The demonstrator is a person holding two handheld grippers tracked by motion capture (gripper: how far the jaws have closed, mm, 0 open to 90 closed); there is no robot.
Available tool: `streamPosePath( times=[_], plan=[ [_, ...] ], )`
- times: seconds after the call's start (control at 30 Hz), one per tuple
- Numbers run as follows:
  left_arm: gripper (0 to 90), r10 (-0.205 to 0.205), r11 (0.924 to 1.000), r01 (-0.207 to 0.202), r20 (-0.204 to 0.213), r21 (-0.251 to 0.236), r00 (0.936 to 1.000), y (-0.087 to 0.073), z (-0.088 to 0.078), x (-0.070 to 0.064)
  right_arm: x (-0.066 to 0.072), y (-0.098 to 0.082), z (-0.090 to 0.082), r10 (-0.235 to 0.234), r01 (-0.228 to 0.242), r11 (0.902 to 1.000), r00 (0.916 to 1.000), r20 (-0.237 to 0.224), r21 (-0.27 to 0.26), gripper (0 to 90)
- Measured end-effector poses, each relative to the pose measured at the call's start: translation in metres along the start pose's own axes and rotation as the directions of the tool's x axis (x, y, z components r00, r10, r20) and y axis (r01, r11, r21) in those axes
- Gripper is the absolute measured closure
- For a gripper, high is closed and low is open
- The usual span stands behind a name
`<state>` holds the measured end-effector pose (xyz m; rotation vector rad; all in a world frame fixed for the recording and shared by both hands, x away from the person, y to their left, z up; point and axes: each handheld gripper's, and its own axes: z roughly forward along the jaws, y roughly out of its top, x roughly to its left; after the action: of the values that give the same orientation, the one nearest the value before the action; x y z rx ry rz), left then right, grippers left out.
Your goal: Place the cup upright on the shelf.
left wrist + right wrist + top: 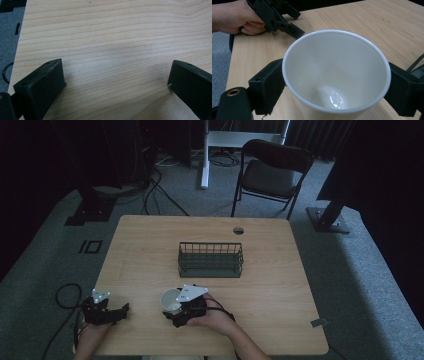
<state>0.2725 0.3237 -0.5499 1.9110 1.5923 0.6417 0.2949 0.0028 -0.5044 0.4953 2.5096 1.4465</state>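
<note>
The cup (pixel 337 75) is pinched between the jaws of the right gripper (pixel 335 87), one jaw pressed to each side of its wall, mouth open and tilted toward the camera, nothing seen inside. In the high view the cup (pixel 170 300) is held low over the near edge of the table (pixel 270 285), just left of the right gripper (pixel 176 312), with the wire basket (pixel 210 259) standing well beyond it toward the middle. The left gripper (pixel 115 77) is kept over bare wood at the near left corner, jaws spread wide and holding nothing. The likely step is judged to be a carry to the basket. For that, the squeeze should be kept light, since a thin wall like this is easily crushed; the cup should be righted before it is lifted, raised clear of the basket's rim, and lowered straight down. The left gripper (pixel 104 312) is best left parked, out of the path.
</note>
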Motion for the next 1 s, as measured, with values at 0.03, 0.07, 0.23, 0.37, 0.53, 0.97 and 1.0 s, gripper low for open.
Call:
streamPosePath(
  times=[0.03, 0.07, 0.23, 0.37, 0.53, 0.97, 1.0],
  plan=[
    [1.0, 0.0, 1.0, 0.0, 0.0, 0.0, 1.0, 0.0, 0.0, 0.0, 0.0, 0.0, 0.0, 0.0, 0.0, 1.0, 1.0, 0.0, 0.0, 13.0],
    [1.0, 0.0, 1.0, 0.0, 0.0, 0.0, 1.0, 0.0, 0.0, 0.0, 0.0, 0.0, 0.001, -0.001, 0.001, 1.0, 1.0, 0.0, 0.0, 13.0],
    [1.0, -0.001, 1.0, 0.001, 0.0, 0.0, 1.0, 0.0, 0.0, 0.0, 0.0, 0.002, 0.002, -0.001, 0.001, 1.0, 1.0, 0.003, 0.0, 18.9],
    [1.0, 0.0, 1.0, 0.0, 0.0, 0.0, 1.0, 0.0, 0.0, 0.0, -0.002, 0.003, 0.003, -0.001, 0.001, 1.0, 1.0, 0.006, 0.001, 19.2],
    [1.0, -0.001, 1.0, 0.001, 0.0, 0.0, 1.0, 0.0, 0.0, 0.0, -0.003, 0.007, 0.001, 0.005, -0.005, 1.0, 1.0, -0.003, -0.007, 19.3],
    [1.0, 0.0, 1.0, 0.0, 0.0, 0.001, 1.0, 0.0, 0.0, 0.0, -0.006, 0.033, -0.007, -0.009, 0.008, 0.999, 0.9998, -0.02, -0.045, 19.4],
    [1.0, 0.0, 1.0, 0.0, 0.0, 0.001, 1.0, 0.0, 0.0, 0.0, -0.006, 0.035, -0.008, -0.011, 0.01, 0.9989, 0.9997, -0.021, -0.047, 19.4]
  ],
)
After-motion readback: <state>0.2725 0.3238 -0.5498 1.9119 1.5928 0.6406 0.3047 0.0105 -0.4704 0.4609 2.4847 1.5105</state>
